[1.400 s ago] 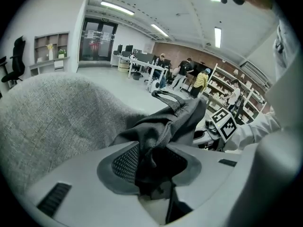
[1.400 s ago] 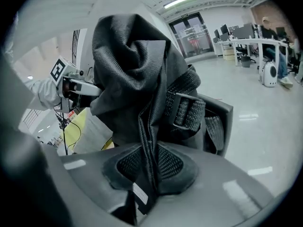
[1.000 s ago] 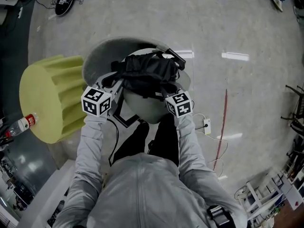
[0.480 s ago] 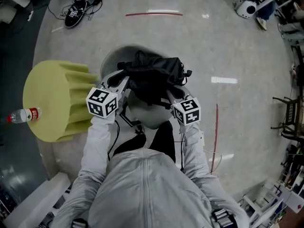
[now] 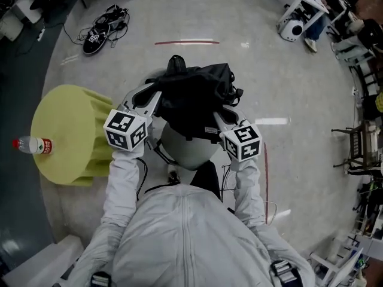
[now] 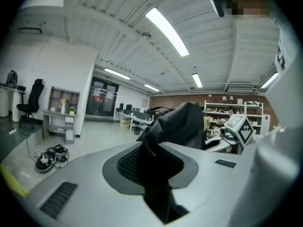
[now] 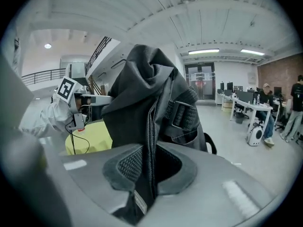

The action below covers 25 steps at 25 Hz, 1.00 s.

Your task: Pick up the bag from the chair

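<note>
A black fabric bag point(image 5: 194, 97) hangs in the air between my two grippers, above the round grey chair point(image 5: 187, 150). My left gripper point(image 5: 152, 98) is shut on the bag's left side. Dark fabric point(image 6: 163, 141) is pinched between its jaws point(image 6: 158, 174). On the bag's right side my right gripper point(image 5: 219, 117) is shut too, and a fold with a strap and buckle point(image 7: 182, 112) rises out of its jaws point(image 7: 147, 174). The bag point(image 7: 142, 98) fills that view and hides the chair in both gripper views.
A yellow-green round table point(image 5: 69, 130) stands left of the chair with a water bottle point(image 5: 33, 144) on it. Black shoes point(image 5: 102, 27) and a red floor line point(image 5: 187, 42) lie beyond. A white device point(image 5: 293, 28) and furniture point(image 5: 353, 148) are at the right.
Both grippers have risen with the bag, which has come up off the chair seat and now hangs higher and nearer the head camera.
</note>
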Each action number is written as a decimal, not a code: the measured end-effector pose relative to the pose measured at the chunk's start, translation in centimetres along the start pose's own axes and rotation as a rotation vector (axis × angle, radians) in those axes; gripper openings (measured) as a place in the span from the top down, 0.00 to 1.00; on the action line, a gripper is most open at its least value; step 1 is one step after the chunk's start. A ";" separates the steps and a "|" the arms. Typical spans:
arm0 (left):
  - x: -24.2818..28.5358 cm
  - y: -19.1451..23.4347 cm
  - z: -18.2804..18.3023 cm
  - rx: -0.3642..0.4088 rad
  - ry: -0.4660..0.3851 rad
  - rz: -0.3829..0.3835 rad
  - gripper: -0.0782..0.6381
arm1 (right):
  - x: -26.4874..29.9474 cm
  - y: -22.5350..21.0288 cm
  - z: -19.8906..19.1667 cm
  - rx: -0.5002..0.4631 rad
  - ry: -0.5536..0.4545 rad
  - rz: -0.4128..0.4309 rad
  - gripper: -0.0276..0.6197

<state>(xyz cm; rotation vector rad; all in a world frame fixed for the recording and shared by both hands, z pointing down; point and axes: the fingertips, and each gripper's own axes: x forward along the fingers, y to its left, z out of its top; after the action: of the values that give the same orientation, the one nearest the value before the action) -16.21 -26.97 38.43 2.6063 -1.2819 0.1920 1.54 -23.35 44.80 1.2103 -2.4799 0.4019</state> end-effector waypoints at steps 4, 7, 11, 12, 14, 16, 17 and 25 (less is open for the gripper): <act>-2.1 -1.0 3.2 0.083 -0.064 -0.030 0.80 | -2.0 1.8 2.4 -0.018 -0.034 0.002 0.87; -3.7 -1.6 5.0 0.121 -0.101 -0.032 0.80 | -3.2 2.9 3.9 -0.036 -0.053 -0.002 0.87; -5.7 -2.8 7.0 0.193 -0.136 -0.044 0.80 | -4.7 3.9 5.6 -0.043 -0.075 -0.023 0.87; -6.0 -3.0 7.4 0.209 -0.138 -0.045 0.80 | -4.9 4.1 5.8 -0.043 -0.078 -0.026 0.87; -6.5 -3.1 8.1 0.221 -0.143 -0.041 0.81 | -5.2 4.5 6.4 -0.048 -0.079 -0.028 0.87; -7.2 -2.9 8.6 0.216 -0.152 -0.031 0.81 | -5.3 5.2 6.9 -0.061 -0.082 -0.027 0.87; -7.5 -2.9 8.8 0.213 -0.158 -0.027 0.81 | -5.5 5.5 7.2 -0.071 -0.084 -0.027 0.87; -8.2 -3.5 9.7 0.205 -0.187 -0.024 0.82 | -6.7 5.9 8.1 -0.110 -0.094 -0.027 0.87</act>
<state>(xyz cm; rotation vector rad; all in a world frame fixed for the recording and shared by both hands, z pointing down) -18.32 -21.16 26.79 2.8712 -1.3542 0.0808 -0.85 -18.42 34.11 1.2436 -2.5245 0.2022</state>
